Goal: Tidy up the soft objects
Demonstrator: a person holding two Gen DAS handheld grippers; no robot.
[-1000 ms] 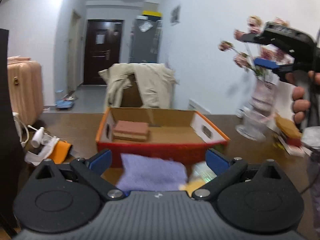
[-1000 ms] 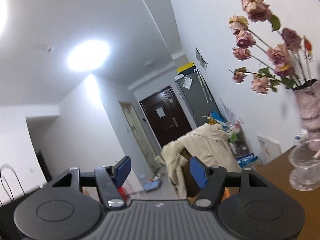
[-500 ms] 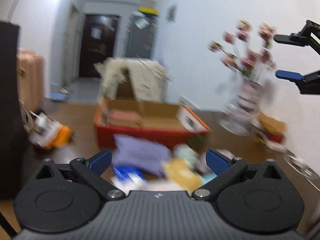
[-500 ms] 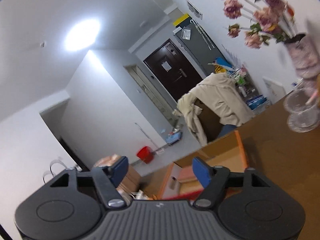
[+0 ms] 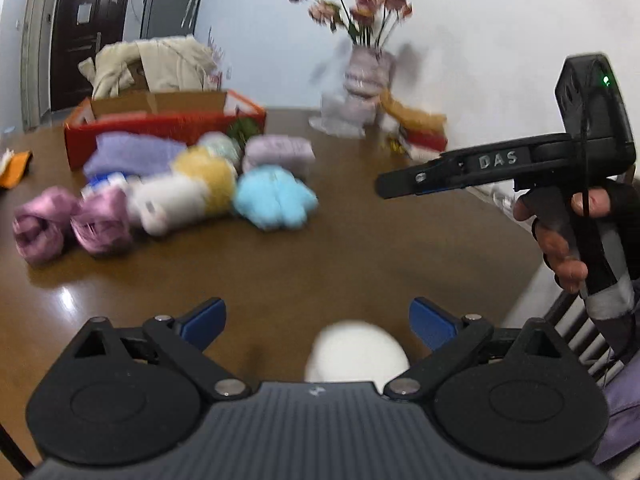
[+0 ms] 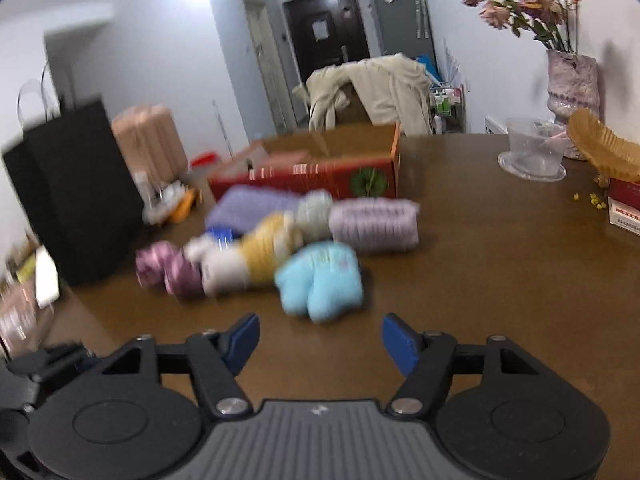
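A heap of soft things lies on the brown table (image 5: 320, 264): a light blue plush (image 5: 276, 198) (image 6: 320, 280), a yellow one (image 5: 208, 172), a white one (image 5: 168, 204), two pink rolls (image 5: 68, 224), a lilac cloth (image 5: 132, 152) and a lilac pouch (image 6: 374, 222). Behind stands an open red cardboard box (image 5: 160, 124) (image 6: 312, 172). My left gripper (image 5: 316, 318) is open above the table, a white round thing (image 5: 356, 354) just below it. My right gripper (image 6: 320, 338) is open and empty, just short of the blue plush; it also shows in the left wrist view (image 5: 404, 184).
A vase of pink flowers (image 5: 366, 80) and a clear glass bowl (image 6: 534, 154) stand at the far right by the wall. A black paper bag (image 6: 72, 192) stands at the table's left. A chair with a beige coat (image 6: 372, 88) is behind the box.
Both grippers have tilted down and pulled back from the box. The whole heap of soft things now shows ahead of them. The right gripper came down from pointing at the ceiling.
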